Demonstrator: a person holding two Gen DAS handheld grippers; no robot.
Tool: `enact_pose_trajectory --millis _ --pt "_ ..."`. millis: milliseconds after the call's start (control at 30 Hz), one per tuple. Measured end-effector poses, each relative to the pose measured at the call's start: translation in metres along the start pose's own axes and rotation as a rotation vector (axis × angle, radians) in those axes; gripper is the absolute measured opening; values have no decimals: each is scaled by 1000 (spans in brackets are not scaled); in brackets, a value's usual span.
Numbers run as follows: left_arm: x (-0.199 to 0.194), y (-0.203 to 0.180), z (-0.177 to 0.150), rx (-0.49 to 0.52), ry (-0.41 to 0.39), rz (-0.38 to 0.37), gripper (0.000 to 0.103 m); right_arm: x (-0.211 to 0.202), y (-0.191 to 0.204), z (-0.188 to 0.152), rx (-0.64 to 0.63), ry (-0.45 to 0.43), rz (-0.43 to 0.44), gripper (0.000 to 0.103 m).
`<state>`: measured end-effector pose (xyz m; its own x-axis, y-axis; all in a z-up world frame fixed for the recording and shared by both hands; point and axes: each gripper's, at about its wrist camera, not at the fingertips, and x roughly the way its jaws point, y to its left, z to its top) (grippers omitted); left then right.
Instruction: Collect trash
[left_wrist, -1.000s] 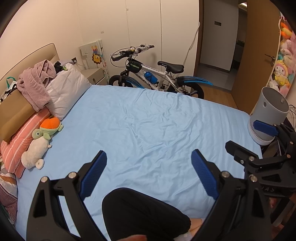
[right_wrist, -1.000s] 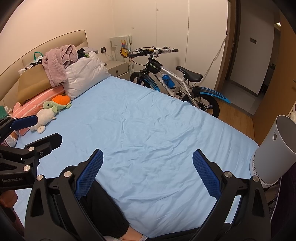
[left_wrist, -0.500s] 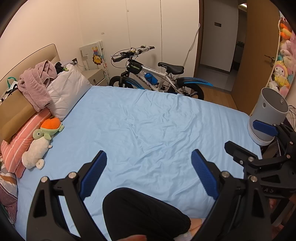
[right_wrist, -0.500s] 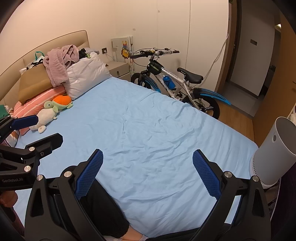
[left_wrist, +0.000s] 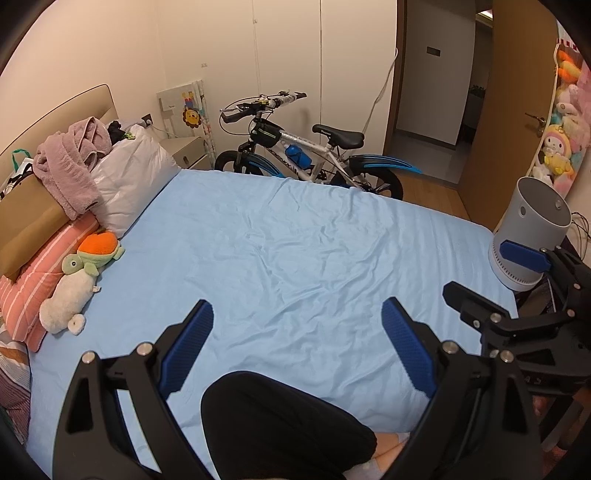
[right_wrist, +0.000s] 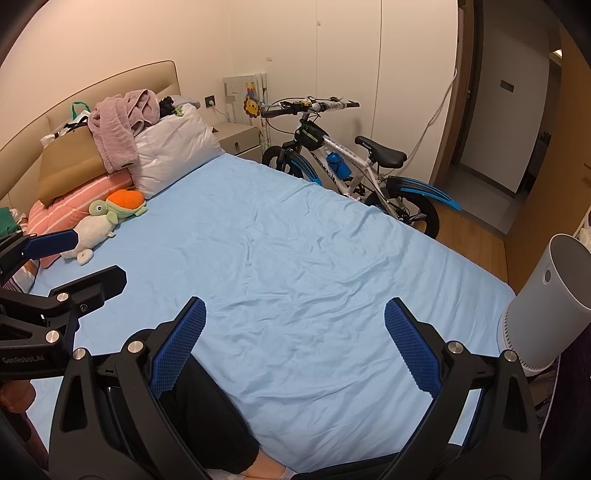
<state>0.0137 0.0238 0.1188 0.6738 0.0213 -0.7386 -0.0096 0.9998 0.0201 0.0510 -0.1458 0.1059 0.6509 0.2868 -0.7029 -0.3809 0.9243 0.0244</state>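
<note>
**A:** Where do you stand with the trash?

**B:** You're at the very start, I'd judge. Your left tool (left_wrist: 295, 347) hangs over the near edge of the bed with the pale blue fitted sheet (left_wrist: 314, 251), its blue-padded fingers spread wide with nothing between them. Your right tool (right_wrist: 295, 347) is the same: wide apart, empty, just beside the left one.

**A:** And the trash itself?

**B:** You won't find any on the sheet; it's bare apart from creases. No scrap shows in either view. The only cluttered area is by the headboard: the mauve towel (left_wrist: 74, 162) heaped on the tan cushion, the white pillow (left_wrist: 133, 181), and the plush turtle with the orange shell (left_wrist: 96, 254). Something could lie hidden there, but I cannot tell.

**A:** Where would it go?

**B:** Likely the white cylindrical bin (right_wrist: 546, 295) off the bed's right-hand corner, open at the top.

**A:** Next move?

**B:** Look around first — sweep your tools towards the pillows or the floor beside the silver-and-blue bicycle (left_wrist: 314, 155) until a piece shows.
</note>
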Motion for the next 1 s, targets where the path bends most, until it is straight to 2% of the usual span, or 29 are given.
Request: enact_pose_trajectory --millis 233,767,1000 --pt "-14 -2 3 26 -46 3 92 -1 1 0 -1 -1 0 94" --pt "-13 -4 -5 36 -35 14 92 -3 6 -1 -6 1 0 94" --pt "-12 1 -9 -3 -20 5 92 -4 7 -1 -6 0 -2 94"
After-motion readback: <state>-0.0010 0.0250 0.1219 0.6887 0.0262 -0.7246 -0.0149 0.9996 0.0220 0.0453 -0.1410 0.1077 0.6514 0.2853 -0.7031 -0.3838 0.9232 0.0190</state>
